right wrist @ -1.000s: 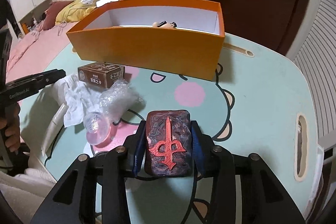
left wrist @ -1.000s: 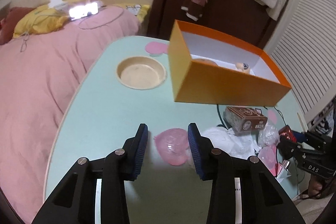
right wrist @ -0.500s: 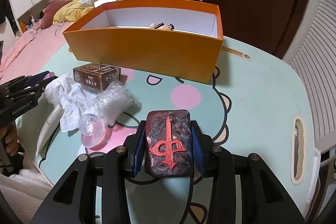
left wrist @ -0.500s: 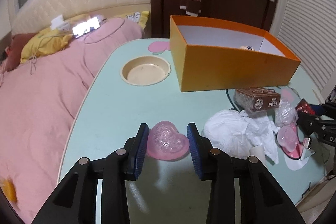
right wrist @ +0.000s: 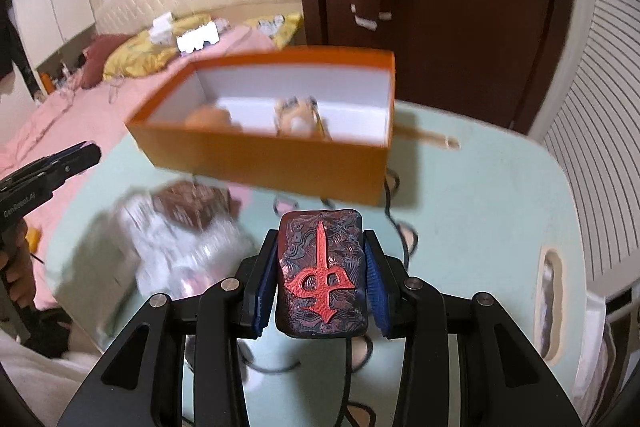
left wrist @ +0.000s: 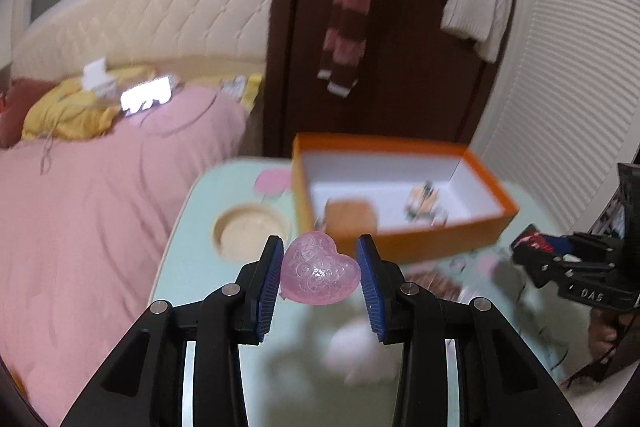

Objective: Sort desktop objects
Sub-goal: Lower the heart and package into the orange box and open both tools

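Observation:
My left gripper [left wrist: 320,271] is shut on a pink translucent heart-shaped box [left wrist: 318,274] and holds it in the air above the table, short of the orange box [left wrist: 404,239]. My right gripper [right wrist: 321,277] is shut on a dark rectangular case with a red emblem [right wrist: 321,277], also raised, in front of the orange box [right wrist: 272,159]. The orange box is open, white inside, with a small figure [right wrist: 298,117] and a round brownish item [right wrist: 208,117] in it.
A pale green table [right wrist: 480,211] carries a brown carton [right wrist: 192,205], crumpled white tissue and clear plastic wrap [right wrist: 176,251], and a black cable [right wrist: 396,231]. A round recessed cup holder [left wrist: 250,231] is at the table's left. A pink bed [left wrist: 80,211] lies to the left.
Both grippers have risen from the table with their loads, the heart lifted off the tabletop. Both views now look down into the orange box. The frames are blurred by motion.

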A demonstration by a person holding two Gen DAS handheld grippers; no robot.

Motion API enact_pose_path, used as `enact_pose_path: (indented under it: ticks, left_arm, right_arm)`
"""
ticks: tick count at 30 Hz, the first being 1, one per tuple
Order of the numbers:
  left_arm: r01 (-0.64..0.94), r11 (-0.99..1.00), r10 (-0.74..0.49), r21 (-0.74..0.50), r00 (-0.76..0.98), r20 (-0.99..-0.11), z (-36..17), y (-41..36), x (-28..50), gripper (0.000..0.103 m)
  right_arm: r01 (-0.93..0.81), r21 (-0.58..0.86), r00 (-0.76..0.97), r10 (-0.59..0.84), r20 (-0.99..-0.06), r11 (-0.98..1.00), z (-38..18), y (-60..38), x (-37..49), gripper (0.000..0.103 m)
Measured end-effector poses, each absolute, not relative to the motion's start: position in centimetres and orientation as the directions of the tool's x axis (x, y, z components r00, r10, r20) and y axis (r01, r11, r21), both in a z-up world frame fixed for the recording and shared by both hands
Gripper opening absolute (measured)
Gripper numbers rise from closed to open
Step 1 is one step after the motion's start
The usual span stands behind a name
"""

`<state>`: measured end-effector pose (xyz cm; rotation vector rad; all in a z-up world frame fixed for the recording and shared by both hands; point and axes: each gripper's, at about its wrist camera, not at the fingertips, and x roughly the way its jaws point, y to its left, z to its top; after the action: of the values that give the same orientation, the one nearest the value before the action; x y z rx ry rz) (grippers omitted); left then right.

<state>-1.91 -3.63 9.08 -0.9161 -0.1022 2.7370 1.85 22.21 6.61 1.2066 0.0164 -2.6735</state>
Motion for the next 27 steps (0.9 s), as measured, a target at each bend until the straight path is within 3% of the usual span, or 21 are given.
enact_pose_path:
  ticks: [5, 9, 23, 25, 27]
  left_arm:
    - [-0.281, -0.947, 0.318, -0.155, -0.763, -0.562, 10.6, -0.8, -5.6, 0.036]
    - [-0.31, -0.941, 0.329, -0.137, -0.739, -0.589, 10.1, 1.6, -8.8, 0.036]
    - [-0.28, -0.945, 0.32, -0.171, -0.671, -0.669, 7.6, 3.0, -12.4, 0.037]
    - [-0.278, -0.943, 0.326, -0.182, -0.673, -0.663, 7.7, 2.7, -12.2, 0.04]
    - [-0.272, -0.944, 0.325, -0.185, -0.688, -0.648, 8.2, 2.3, -11.6, 0.055]
  right_arm:
    - [0.223, 0.157, -0.673, -0.269, -0.689, -0.962, 9.3, 21.7, -1.0, 0.041]
    - [0.21, 0.123, -0.695, -0.237, -0.679, -0.97, 9.9, 20.5, -4.5, 0.041]
    - [0.128, 0.123, -0.637, -0.176, -0.75, -0.984, 6.4, 20.7, -9.8, 0.041]
    - [0.139, 0.136, -0.632, -0.193, -0.75, -0.981, 6.5, 20.8, -9.8, 0.044]
    - [0.132, 0.154, -0.648, -0.203, -0.734, -0.979, 6.9, 21.0, -9.4, 0.053]
